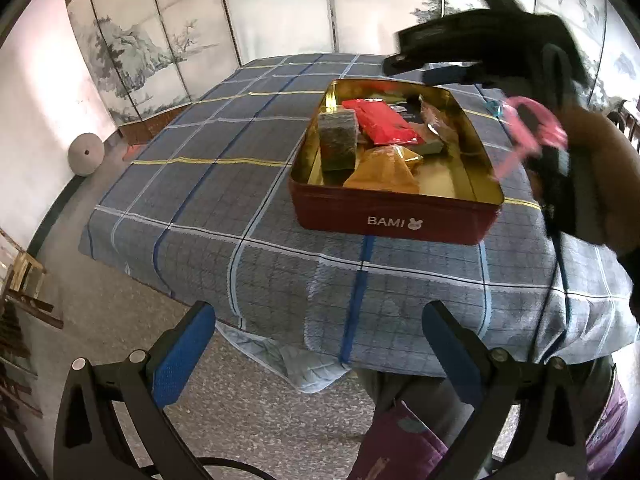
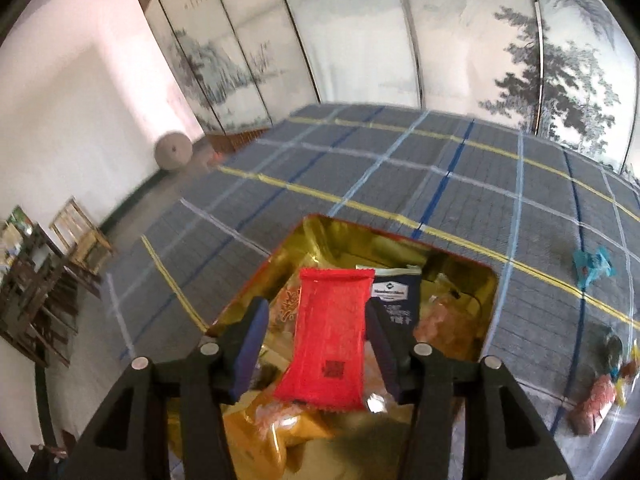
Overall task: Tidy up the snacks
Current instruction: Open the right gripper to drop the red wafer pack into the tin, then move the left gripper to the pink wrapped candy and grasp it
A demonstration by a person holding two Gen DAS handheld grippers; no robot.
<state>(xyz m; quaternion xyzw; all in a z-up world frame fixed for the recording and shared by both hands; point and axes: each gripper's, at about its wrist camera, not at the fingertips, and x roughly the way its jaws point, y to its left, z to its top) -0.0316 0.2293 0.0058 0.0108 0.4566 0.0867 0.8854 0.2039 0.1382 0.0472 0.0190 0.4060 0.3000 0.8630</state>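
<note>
A red BAMI tin [image 1: 394, 220] with a gold inside stands open on the plaid tablecloth. In it lie a red packet [image 1: 384, 120], a grey-green packet [image 1: 338, 140] and an orange packet [image 1: 384, 170]. My left gripper [image 1: 318, 344] hangs open over the table's near edge with nothing between its fingers. My right gripper [image 1: 408, 60], held by a hand, hovers over the tin's far side. In the right wrist view the right gripper [image 2: 316, 308] straddles the red packet [image 2: 328, 336], which rests on the other snacks. A gap shows at the left pad. A dark blue packet [image 2: 394, 292] lies behind.
Loose snacks lie on the cloth right of the tin [image 2: 352, 236]: a teal wrapper [image 2: 592, 266] and reddish packets [image 2: 596, 396]. A painted folding screen [image 2: 360, 40] stands behind the table. A round stone [image 1: 85, 154] and wooden furniture [image 2: 36, 300] sit on the left.
</note>
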